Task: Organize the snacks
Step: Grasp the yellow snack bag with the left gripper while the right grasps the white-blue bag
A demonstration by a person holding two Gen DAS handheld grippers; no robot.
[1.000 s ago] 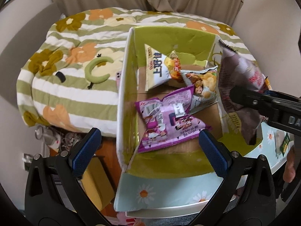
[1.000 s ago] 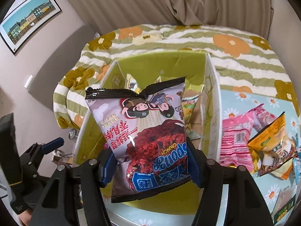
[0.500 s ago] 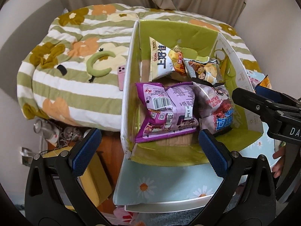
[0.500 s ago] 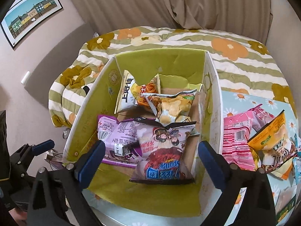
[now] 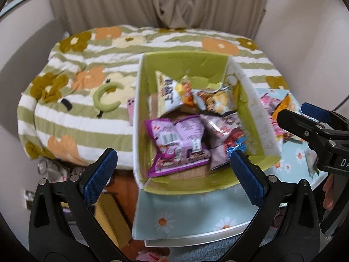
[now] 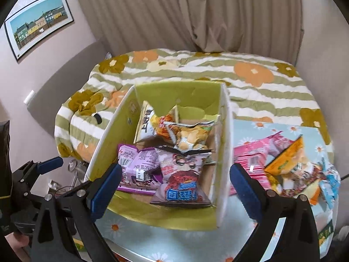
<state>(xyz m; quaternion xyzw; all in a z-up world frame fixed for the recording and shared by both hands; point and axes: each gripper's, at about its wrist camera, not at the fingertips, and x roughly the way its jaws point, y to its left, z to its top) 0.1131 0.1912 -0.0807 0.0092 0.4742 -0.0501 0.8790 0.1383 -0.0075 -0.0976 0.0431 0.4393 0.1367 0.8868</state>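
Note:
A green-lined cardboard box (image 5: 137, 118) (image 6: 224, 144) stands on the table. A purple snack bag (image 5: 176, 139) (image 6: 139, 168) lies inside it. Beside that bag rests a grey-and-red Sponge Crunch bag (image 5: 226, 135) (image 6: 183, 174). Behind them lean a white-and-orange bag (image 5: 170, 96) and a yellow chips bag (image 6: 192, 135). My right gripper (image 6: 175, 183) hovers open over the box's near side, holding nothing; it also shows at the right edge of the left wrist view (image 5: 303, 118). My left gripper (image 5: 174, 170) hangs open and empty above the box's near left corner.
Loose snacks lie on the daisy-print tablecloth (image 6: 246, 131) right of the box: a pink bag (image 6: 255, 159), an orange bag (image 6: 290, 159), a blue one (image 6: 329, 183). Behind is a bed with a floral quilt (image 5: 87, 65), a pink phone (image 5: 130, 109) and a green crescent cushion (image 5: 104, 100).
My right gripper opened and let the Sponge Crunch bag drop into the box beside the purple bag. Both grippers then pulled up and back from the box.

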